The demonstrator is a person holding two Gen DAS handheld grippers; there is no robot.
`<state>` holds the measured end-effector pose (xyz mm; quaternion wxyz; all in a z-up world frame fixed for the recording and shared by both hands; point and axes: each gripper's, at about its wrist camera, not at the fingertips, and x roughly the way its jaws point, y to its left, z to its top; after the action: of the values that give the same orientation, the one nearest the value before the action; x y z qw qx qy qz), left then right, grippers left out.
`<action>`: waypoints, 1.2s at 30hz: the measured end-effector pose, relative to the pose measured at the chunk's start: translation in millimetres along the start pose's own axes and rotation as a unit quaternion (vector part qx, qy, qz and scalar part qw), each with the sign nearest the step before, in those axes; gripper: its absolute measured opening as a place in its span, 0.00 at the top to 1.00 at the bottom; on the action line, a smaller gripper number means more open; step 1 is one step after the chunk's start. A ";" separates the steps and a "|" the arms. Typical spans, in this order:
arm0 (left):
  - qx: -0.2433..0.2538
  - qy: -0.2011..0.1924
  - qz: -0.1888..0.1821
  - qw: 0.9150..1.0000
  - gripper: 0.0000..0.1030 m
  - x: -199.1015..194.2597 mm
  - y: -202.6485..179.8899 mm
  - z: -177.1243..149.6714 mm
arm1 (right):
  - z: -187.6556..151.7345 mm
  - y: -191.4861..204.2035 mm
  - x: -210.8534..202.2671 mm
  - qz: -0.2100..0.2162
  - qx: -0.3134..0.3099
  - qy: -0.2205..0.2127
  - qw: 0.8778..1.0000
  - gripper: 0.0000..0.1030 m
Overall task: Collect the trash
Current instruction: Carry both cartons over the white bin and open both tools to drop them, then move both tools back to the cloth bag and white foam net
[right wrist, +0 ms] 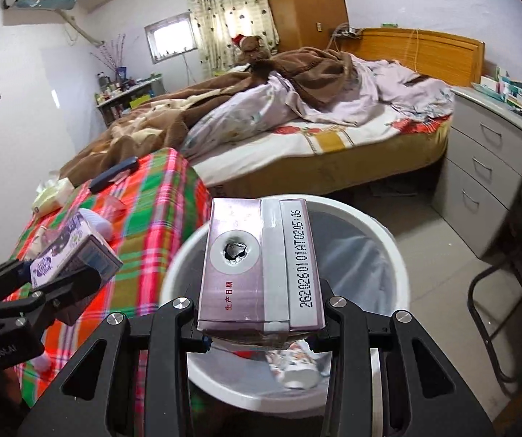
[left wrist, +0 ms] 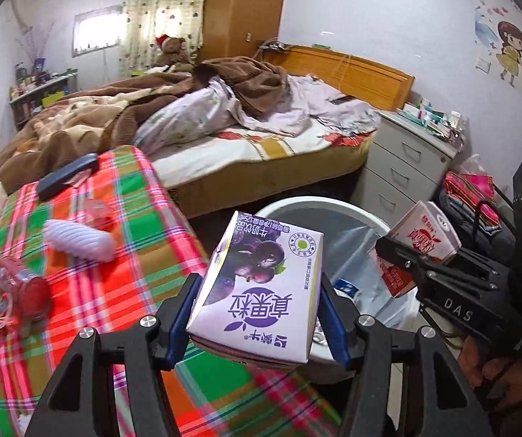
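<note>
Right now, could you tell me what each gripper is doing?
Left gripper: closed on the purple carton.
Right gripper: closed on the red carton.

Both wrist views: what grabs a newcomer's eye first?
The purple drink carton clamped in the left claw fills the middle of the left view, just off the edge of the bright plaid cloth. In the right view, the right claw holds a carton with a punched straw hole over the white trash bin, which has a plastic liner. Behind both, an unmade bed spans the room.
</note>
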<state>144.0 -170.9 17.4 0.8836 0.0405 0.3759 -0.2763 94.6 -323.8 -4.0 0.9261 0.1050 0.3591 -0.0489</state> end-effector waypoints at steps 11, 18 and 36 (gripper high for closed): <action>0.025 0.039 -0.019 0.999 0.41 51.8 -36.8 2.0 | -13.5 -35.9 22.5 -0.028 0.001 0.055 0.998 0.64; 0.023 0.048 -0.021 0.998 0.41 68.0 -40.3 3.2 | -16.2 -45.8 28.6 -0.035 0.000 0.072 0.997 0.64; -0.003 0.036 -0.015 0.999 0.33 54.0 -26.3 3.3 | -12.9 -46.7 22.9 -0.033 0.010 0.055 0.998 0.34</action>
<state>163.0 -218.8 -13.8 0.8651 0.0418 0.4093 -0.2868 95.3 -366.7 -36.1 0.9019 0.1047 0.4120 -0.0766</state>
